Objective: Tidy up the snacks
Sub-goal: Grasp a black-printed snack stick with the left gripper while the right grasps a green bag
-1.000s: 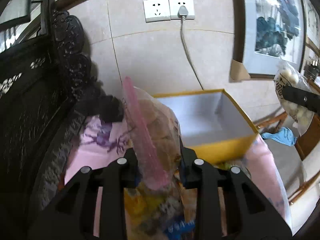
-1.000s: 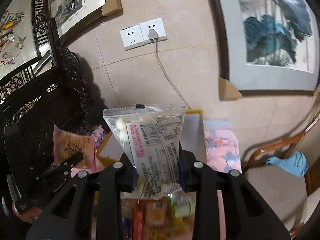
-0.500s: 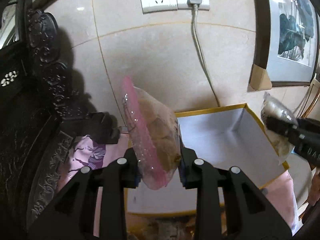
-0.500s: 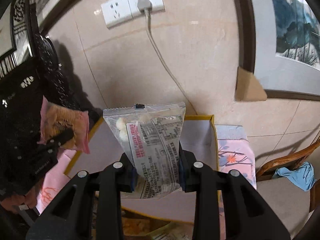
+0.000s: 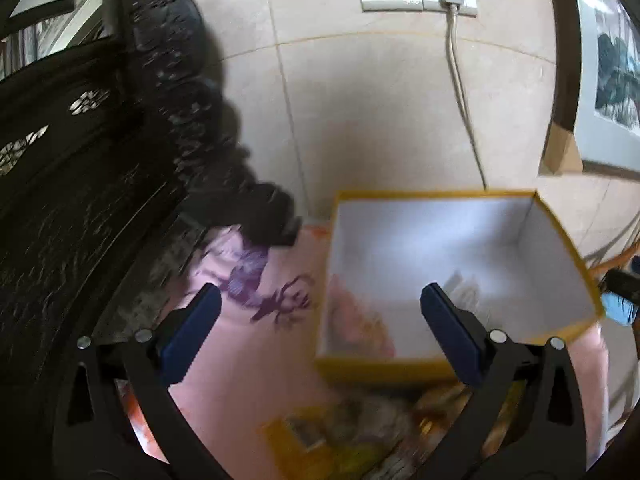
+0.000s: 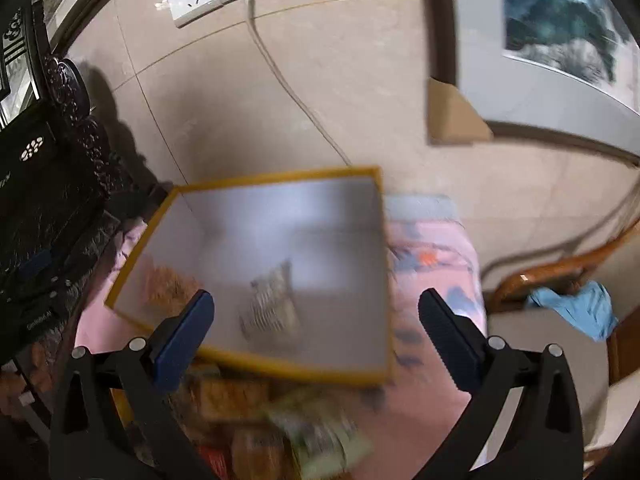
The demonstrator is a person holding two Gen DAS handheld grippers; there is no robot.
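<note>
- Both packets have left my tongs since a moment ago: my left gripper (image 5: 320, 316) and right gripper (image 6: 312, 316) are springing open, nothing between the pads.
- Inside the yellow-rimmed box (image 6: 280, 368), a pale printed packet (image 6: 270, 304) lies mid-floor, blurred.
- An orange-pink packet (image 6: 168, 284) sits at the box's left side.
- 1 snack heap (image 5: 360, 432) lies against the box's near wall, on the pink cloth (image 5: 248, 360).

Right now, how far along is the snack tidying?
Two packets lie in the yellow box: a pink bag and a white printed packet. Both claws, left and right, are opening with nothing between them. A loose snack pile waits in front.
</note>
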